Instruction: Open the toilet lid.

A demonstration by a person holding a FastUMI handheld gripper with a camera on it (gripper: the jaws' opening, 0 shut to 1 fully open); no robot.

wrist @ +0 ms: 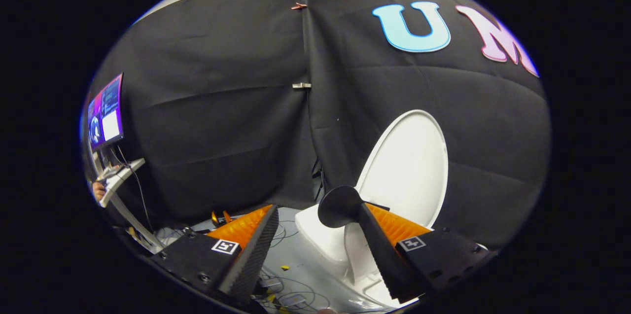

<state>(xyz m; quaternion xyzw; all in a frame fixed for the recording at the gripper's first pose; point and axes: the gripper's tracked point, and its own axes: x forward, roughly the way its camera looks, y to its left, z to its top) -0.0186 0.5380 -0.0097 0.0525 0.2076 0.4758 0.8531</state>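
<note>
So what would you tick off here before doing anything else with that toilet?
1. Toilet lid raised: ok, it stands upright against the black cloth wall.
2. Hand-held gripper free of the lid: ok, fingers open, nothing between them.
3. Black disc at the right finger's tip touching the lid: cannot tell.
4. Lid resting steadily: cannot tell, its hinge is hidden.
5. Floor below: not ok, loose cables lie there.
</note>
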